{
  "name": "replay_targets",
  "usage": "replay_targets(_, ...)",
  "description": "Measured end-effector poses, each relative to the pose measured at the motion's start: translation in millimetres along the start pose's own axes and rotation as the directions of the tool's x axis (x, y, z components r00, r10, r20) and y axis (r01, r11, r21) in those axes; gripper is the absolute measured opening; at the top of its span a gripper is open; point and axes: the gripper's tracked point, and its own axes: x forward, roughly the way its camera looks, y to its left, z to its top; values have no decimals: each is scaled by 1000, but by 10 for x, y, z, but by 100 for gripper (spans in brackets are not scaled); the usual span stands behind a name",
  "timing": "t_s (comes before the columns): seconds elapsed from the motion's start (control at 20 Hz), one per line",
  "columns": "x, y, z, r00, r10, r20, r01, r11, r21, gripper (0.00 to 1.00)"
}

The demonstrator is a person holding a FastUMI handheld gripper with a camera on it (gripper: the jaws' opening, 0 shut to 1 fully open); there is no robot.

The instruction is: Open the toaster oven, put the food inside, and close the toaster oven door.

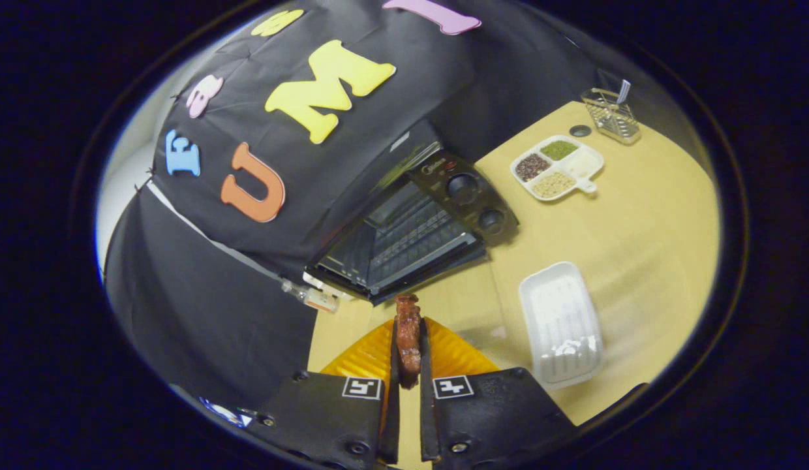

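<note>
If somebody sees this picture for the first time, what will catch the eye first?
First, the reddish-brown piece of cooked meat, clamped between the gripper and its orange fingers. Just beyond stands the black toaster oven, door open. Beside the fingers lies an empty white plastic tray on the yellow table.

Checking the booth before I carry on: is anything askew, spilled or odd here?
Nothing stands out. The tool is shut on the food, the toaster oven door hangs open just ahead, and the white tray sits empty beside it.
</note>
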Motion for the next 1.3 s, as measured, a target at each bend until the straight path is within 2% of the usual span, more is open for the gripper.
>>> replay_targets(0.15,451,201,-44,996,37,84,-48,991,127,16)
replay_targets(0.3,866,273,2,983,23,180,-64,972,228,16)
replay_targets(0.4,1102,312,40,973,17,231,-77,964,255,15)
replay_targets(0.6,1431,314,331,936,-16,353,-100,946,309,16)
replay_targets(0.8,1735,263,616,897,-69,437,-130,903,410,16)
replay_targets(0.9,1926,246,681,894,-90,439,-125,891,437,16)
replay_targets(1.05,2195,184,706,898,-126,422,-65,910,409,16)
replay_targets(1.3,2313,37,731,889,-171,424,16,939,343,19)
